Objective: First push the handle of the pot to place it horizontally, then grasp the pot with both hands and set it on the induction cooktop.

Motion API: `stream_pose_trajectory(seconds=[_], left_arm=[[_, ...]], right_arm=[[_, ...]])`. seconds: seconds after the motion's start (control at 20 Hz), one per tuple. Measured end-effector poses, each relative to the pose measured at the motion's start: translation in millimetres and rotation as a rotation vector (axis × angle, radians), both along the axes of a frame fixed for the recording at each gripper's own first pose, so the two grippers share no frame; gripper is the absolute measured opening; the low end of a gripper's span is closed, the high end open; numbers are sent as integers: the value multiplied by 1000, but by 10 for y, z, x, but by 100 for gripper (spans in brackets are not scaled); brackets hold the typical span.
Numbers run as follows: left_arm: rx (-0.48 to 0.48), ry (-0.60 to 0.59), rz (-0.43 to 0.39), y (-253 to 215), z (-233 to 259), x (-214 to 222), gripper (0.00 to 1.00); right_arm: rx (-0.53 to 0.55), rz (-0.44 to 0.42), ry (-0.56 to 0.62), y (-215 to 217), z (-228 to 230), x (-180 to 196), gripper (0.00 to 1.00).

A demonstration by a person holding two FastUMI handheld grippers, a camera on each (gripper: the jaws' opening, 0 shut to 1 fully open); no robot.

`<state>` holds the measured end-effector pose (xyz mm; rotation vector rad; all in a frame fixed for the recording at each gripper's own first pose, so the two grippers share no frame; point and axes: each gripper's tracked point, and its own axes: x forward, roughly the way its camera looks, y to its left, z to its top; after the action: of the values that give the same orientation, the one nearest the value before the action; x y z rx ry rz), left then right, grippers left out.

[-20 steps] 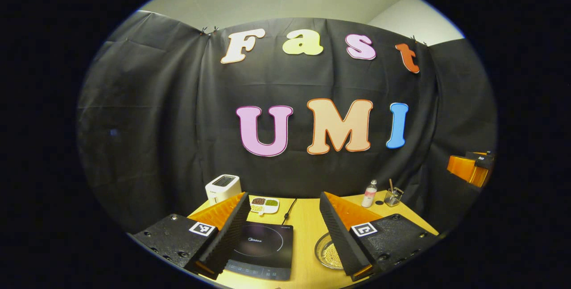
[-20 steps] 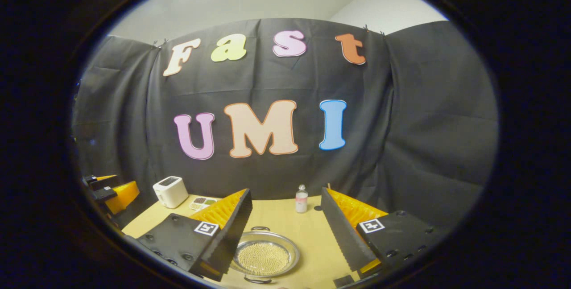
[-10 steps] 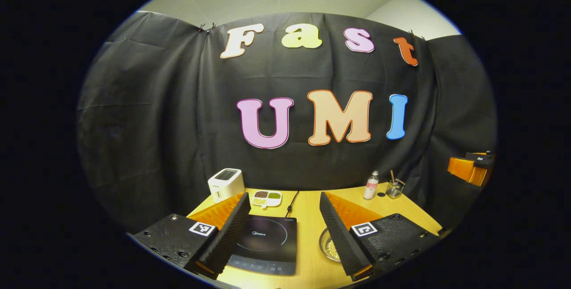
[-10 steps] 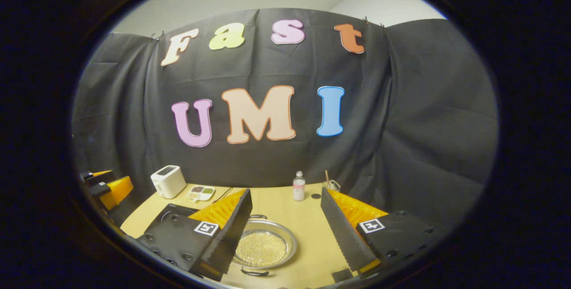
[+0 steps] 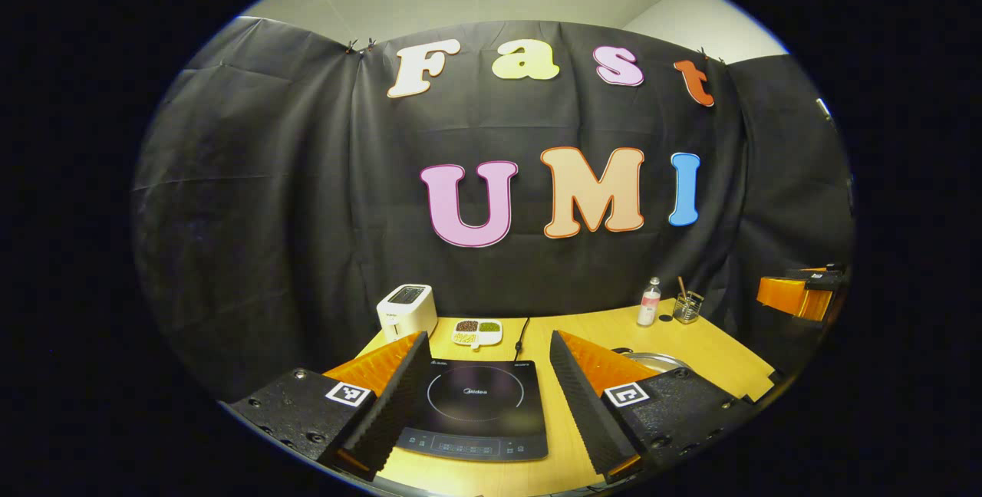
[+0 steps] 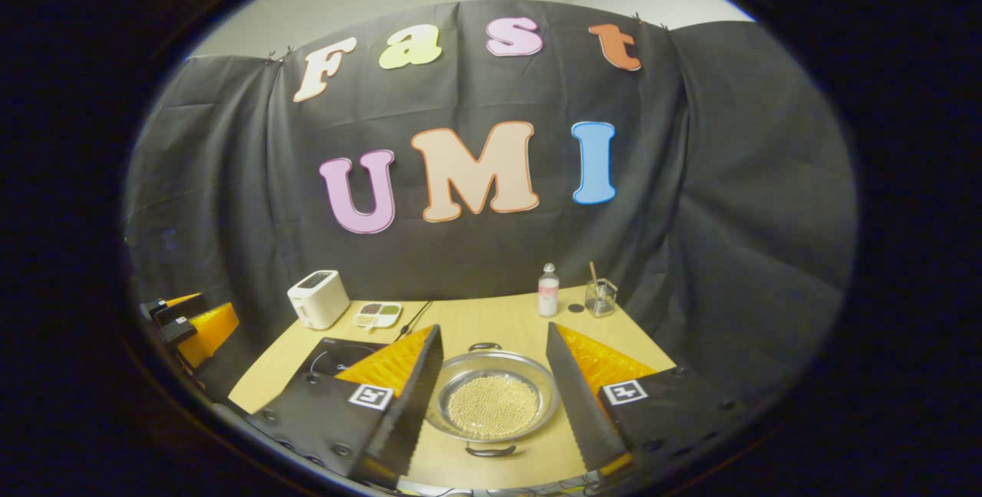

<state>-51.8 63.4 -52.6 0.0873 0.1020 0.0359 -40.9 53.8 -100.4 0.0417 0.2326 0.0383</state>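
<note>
right gripper (image 6: pixel 491 405) jaws wide, empty, low centre of right gripper view; pot (image 6: pixel 492 403) of beads between them, handles near and far | left gripper (image 5: pixel 483 405) wide, empty, over induction cooktop (image 5: pixel 477 409) at bottom centre; pot rim (image 5: pixel 652 360) lower right | risk: handle push off-centre slides pot, spills beads | far: toaster (image 6: pixel 317 298), bottle (image 6: pixel 548 291)

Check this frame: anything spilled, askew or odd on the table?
Nothing spilled or damaged. The pot sits upright with its handles pointing near and far rather than sideways, beside the induction cooktop, not on it.
</note>
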Motion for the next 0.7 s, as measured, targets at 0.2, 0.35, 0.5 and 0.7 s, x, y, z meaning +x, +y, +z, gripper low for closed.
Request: stream_pose_trajectory(seconds=[0.2,0.35,0.5,0.7], left_arm=[[6,13,-5,200,-85,-84,92],[18,18,3,371,-128,-119,91],[30,21,12,515,-157,-144,92],[29,35,12,627,-229,-173,92]], right_arm=[[-13,35,42,295,-204,-112,48],[-82,70,50,503,-320,-175,34],[-80,106,83,737,-503,-295,35],[27,107,155,906,-738,-316,0]])
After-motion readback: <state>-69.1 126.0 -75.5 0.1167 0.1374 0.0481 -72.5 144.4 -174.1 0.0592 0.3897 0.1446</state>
